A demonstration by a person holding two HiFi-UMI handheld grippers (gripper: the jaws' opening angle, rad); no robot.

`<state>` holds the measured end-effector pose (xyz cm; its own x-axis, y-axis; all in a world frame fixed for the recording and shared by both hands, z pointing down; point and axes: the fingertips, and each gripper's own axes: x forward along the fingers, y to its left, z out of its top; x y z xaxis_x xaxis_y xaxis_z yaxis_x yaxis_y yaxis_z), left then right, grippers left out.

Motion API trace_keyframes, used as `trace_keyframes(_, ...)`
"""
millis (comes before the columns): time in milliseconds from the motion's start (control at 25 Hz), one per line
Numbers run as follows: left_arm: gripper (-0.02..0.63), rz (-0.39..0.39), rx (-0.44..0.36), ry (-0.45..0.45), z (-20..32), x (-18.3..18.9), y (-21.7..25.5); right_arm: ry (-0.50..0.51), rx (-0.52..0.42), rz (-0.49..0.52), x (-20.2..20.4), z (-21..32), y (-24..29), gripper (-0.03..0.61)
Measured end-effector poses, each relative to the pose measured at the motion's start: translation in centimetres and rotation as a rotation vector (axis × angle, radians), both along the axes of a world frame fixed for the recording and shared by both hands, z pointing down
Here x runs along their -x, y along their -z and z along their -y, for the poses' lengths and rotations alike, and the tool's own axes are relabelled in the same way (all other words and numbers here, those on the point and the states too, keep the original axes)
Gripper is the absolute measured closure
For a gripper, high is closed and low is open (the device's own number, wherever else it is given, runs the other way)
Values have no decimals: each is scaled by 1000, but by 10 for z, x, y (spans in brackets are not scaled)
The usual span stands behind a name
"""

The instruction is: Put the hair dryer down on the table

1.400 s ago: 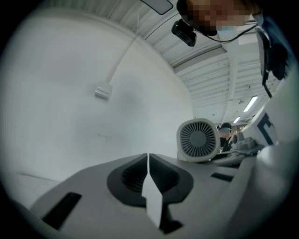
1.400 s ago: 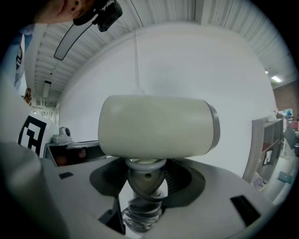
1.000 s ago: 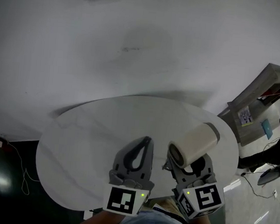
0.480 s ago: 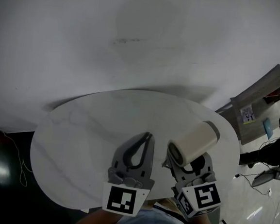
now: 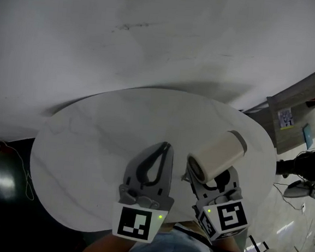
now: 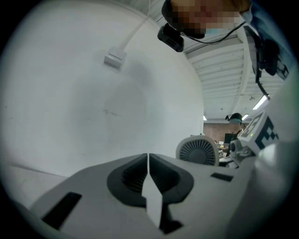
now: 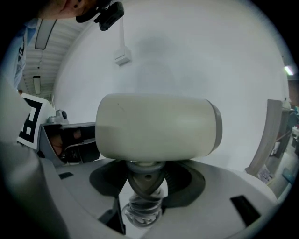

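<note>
White table (image 5: pixel 79 143); hair dryer (image 5: pixel 216 157) clamped in right gripper (image 7: pixel 145 184), seemingly aloft; left gripper (image 5: pixel 166 147) closed

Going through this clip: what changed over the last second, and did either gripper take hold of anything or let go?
Almost nothing. Only the head view shifted slightly, so the table sits a little higher in frame. Nothing was taken hold of or let go. The right gripper stays shut on the hair dryer, which is not yet set down. The left gripper stays shut and empty beside it.

Head view steeply down over table (image 5: pixel 90 144), gripper views close along their jaws (both facing the wall (image 6: pixel 70 93))
</note>
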<state>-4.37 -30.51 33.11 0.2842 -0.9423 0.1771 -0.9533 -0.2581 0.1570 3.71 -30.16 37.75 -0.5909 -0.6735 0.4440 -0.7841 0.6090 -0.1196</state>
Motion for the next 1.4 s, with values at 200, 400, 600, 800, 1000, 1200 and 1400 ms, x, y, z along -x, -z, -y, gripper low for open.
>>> trace_keyframes(200,597,-1,45,4,10,-1,-21,3,49,-13,0,10,-24,350)
trace_keyframes(400,597,-6,87,22,21,5,-40,12,81,-7,2,19,-39,350)
trace_keyframes(600,597,-21,114,43,28,8,-56,39,97,-5,8,28,-49,350)
trace_keyframes(800,597,-22,141,69,34,14,-67,72,114,-3,19,39,-57,350)
trace_keyframes(1000,597,-27,162,105,40,28,-76,101,133,-12,30,51,-68,350)
trace_keyframes(1200,597,-30,196,144,40,40,-88,124,166,-49,37,57,-86,350)
trace_keyframes(1400,597,-34,206,180,41,54,-96,145,194,-94,46,62,-102,350)
